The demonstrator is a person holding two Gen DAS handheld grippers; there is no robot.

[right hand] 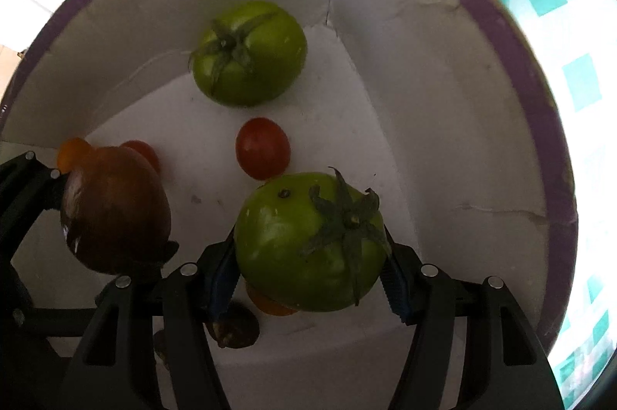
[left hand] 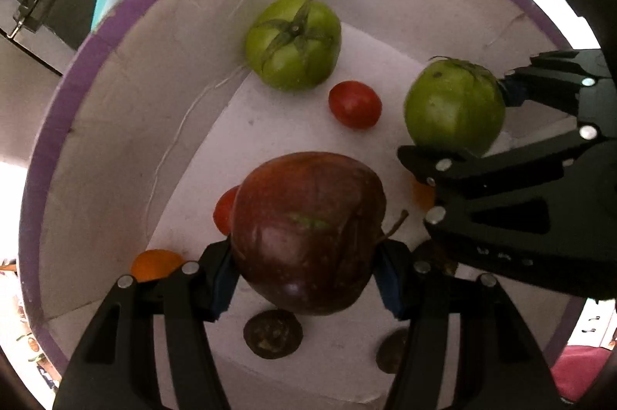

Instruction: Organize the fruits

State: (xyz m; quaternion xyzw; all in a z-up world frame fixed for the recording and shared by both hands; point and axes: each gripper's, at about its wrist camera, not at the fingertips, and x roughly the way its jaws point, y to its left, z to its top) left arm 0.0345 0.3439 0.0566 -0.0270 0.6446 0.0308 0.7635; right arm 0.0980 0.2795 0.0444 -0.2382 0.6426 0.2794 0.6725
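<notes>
My left gripper (left hand: 304,275) is shut on a dark red apple (left hand: 308,232) and holds it inside a white box with a purple rim (left hand: 115,9). My right gripper (right hand: 308,279) is shut on a green tomato (right hand: 308,240) over the same box (right hand: 540,109). Each shows in the other view: the apple (right hand: 115,213) at the left, the held tomato (left hand: 455,105) at the right. On the box floor lie another green tomato (left hand: 293,43) (right hand: 250,53) and a small red tomato (left hand: 354,104) (right hand: 262,148).
Small orange fruits (left hand: 156,263) (right hand: 69,151), another red one (left hand: 225,209) and dark brown round pieces (left hand: 273,333) (right hand: 235,327) lie on the box floor near the grippers. A teal-checked cloth (right hand: 578,63) lies beyond the box's right side.
</notes>
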